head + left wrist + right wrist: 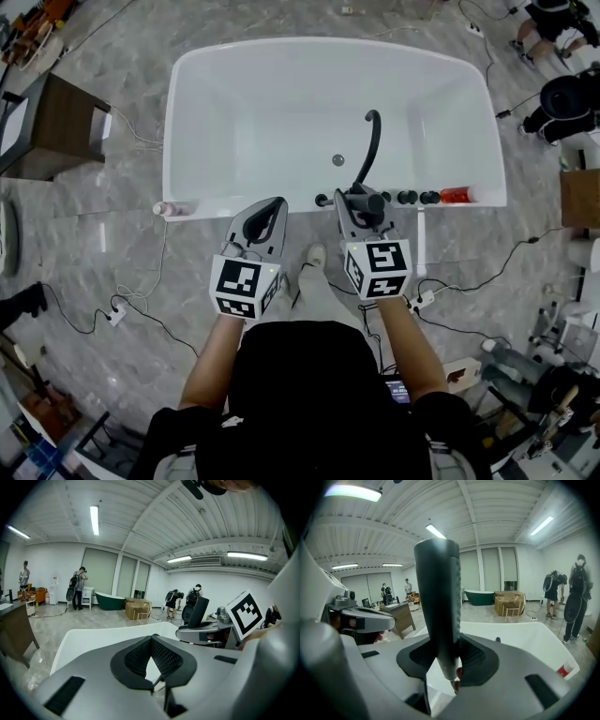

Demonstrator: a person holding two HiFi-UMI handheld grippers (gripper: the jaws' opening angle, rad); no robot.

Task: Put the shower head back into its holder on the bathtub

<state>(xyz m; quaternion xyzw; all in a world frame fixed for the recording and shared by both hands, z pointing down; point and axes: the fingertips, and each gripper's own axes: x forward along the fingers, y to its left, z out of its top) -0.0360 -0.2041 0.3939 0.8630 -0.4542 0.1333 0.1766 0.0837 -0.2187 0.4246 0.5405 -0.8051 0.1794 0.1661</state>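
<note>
Right gripper (364, 212) is clamping the shower head (438, 602) with jaws wide, handle axis upright, over the bathtub (192, 122) near rim, just beside the fittings (408, 197); which one is the holder isn't showing. Left gripper (270, 217) is riding closed and empty, farther off.

Glossy bathtub (281, 103), matt shower head (438, 606), polished stone-look floor (112, 253)

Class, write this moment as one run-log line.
right gripper: shut on shower head | left gripper: shut, empty | shower head: over bathtub near rim
</note>
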